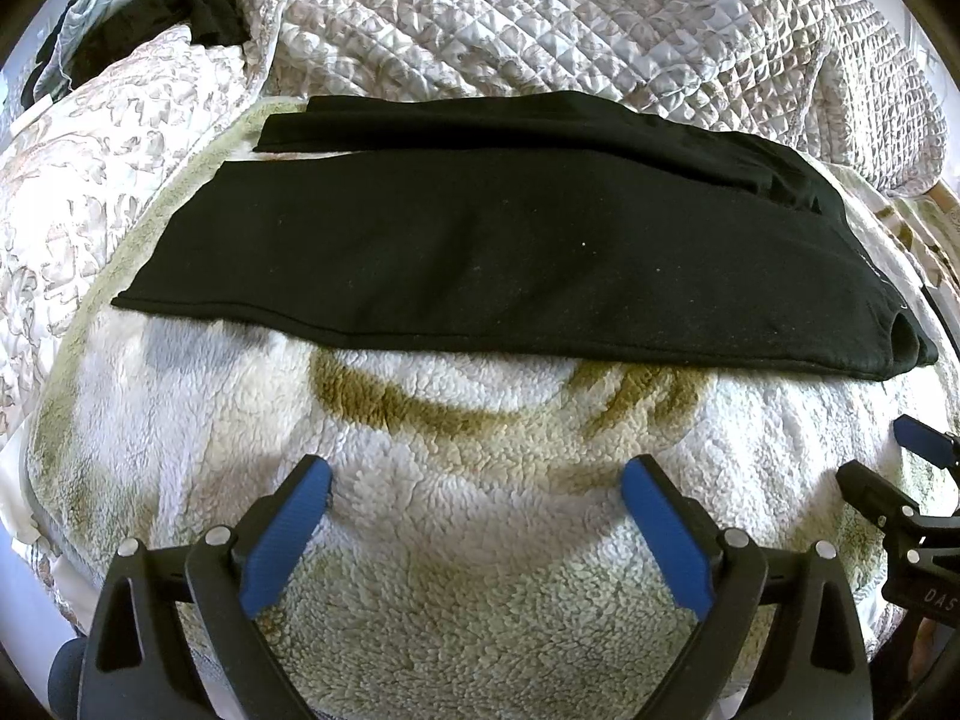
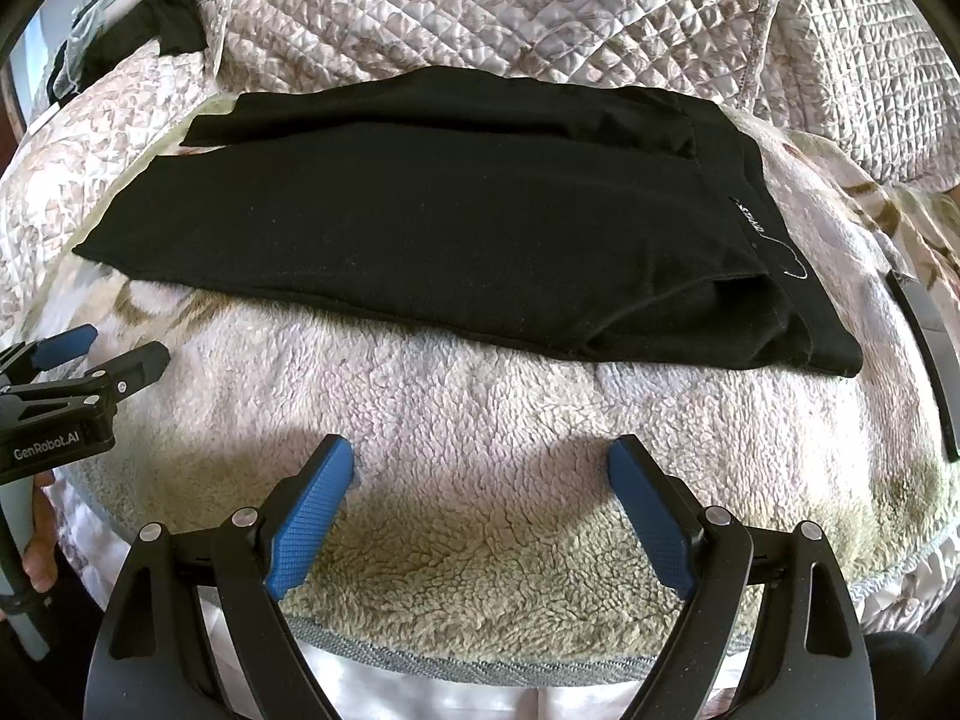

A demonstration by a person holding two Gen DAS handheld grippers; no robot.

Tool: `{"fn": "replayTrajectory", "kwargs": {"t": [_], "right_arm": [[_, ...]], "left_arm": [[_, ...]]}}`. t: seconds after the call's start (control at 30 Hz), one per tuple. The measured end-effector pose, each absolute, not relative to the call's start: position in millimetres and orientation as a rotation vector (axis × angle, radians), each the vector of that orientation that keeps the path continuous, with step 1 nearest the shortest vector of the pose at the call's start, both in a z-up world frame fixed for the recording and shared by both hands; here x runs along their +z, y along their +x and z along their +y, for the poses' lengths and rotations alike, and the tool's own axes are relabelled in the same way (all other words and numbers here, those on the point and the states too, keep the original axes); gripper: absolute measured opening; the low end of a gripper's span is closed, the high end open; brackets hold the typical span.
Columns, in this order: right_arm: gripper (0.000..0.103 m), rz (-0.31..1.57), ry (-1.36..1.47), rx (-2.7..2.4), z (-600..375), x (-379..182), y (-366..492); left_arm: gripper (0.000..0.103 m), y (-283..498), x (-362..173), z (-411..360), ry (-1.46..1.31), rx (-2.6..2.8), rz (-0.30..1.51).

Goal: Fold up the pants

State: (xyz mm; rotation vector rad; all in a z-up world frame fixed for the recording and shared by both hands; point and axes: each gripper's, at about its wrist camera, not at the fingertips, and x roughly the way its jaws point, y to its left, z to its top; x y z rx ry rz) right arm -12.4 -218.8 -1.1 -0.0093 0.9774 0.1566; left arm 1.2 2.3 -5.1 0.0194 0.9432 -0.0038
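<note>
Black pants point(image 1: 480, 252) lie flat on a fleece blanket point(image 1: 456, 510), legs side by side and pointing left, waistband at the right. They also show in the right wrist view point(image 2: 450, 228), with a small white label near the waistband point(image 2: 750, 219). My left gripper point(image 1: 477, 474) is open and empty, hovering over the blanket short of the pants' near edge. My right gripper point(image 2: 480, 462) is open and empty, also short of the near edge. Each gripper shows at the edge of the other's view: the right point(image 1: 888, 468), the left point(image 2: 108, 354).
The blanket point(image 2: 480, 408) lies on a bed with a quilted floral bedspread point(image 1: 540, 18) bunched behind the pants. Dark clothes point(image 1: 198, 0) lie at the far left corner. A dark flat strip point(image 2: 927, 348) lies at the blanket's right edge.
</note>
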Motion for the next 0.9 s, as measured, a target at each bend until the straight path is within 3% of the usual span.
{"fn": "replayTrajectory", "kwargs": {"t": [0.9], "right_arm": [[0.088,0.978,-0.012,0.155,-218.5,-1.1,-12.0]], "left_arm": [[0.1,-0.9,-7.0,4.4,0.022,-0.018,0.944]]}}
